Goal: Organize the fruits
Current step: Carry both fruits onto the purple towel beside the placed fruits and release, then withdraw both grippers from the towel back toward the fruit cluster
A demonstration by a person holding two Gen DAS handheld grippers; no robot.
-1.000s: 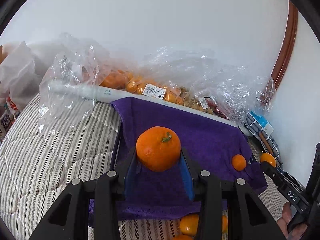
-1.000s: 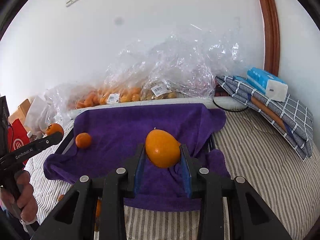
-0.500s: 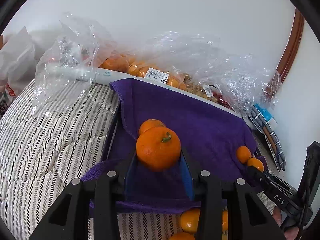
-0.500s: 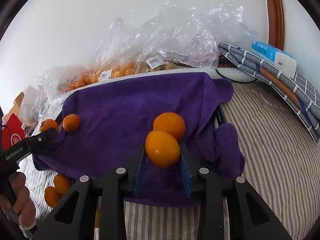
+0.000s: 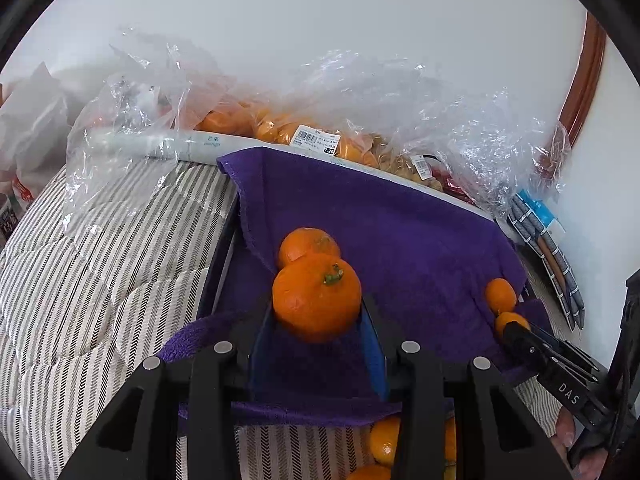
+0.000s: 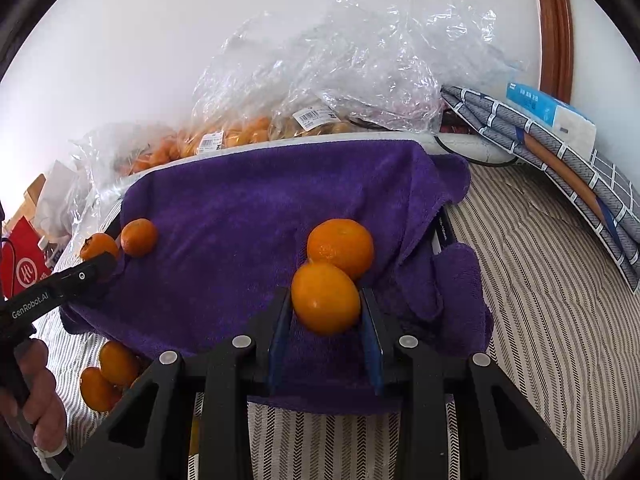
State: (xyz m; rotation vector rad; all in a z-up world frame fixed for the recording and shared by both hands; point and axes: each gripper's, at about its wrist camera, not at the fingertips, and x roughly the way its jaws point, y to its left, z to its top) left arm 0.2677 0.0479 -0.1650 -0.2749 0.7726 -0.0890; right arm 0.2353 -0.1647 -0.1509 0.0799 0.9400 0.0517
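Observation:
My left gripper (image 5: 316, 314) is shut on a mandarin with a green stem (image 5: 316, 296), held just above the purple towel (image 5: 400, 232). Right behind it a second mandarin (image 5: 307, 242) lies on the towel. My right gripper (image 6: 325, 308) is shut on a smooth orange fruit (image 6: 325, 298). Another orange (image 6: 341, 247) rests on the towel (image 6: 240, 208) touching it from behind. In the right wrist view the left gripper (image 6: 100, 266) shows at the towel's left end. The right gripper (image 5: 516, 330) shows at the towel's right end in the left wrist view.
Clear plastic bags of fruit (image 6: 248, 132) line the wall behind the towel. Loose oranges (image 6: 114, 364) lie on the striped bedcover (image 6: 540, 300) in front of the towel. A folded checked cloth (image 6: 560, 152) with a blue pack lies at the back right. A hand (image 6: 36, 392) holds the left gripper.
Both grippers tipped downward toward the towel, the right one sinking a little. An orange lying on the towel came into view behind each held fruit. Both grips stayed the same.

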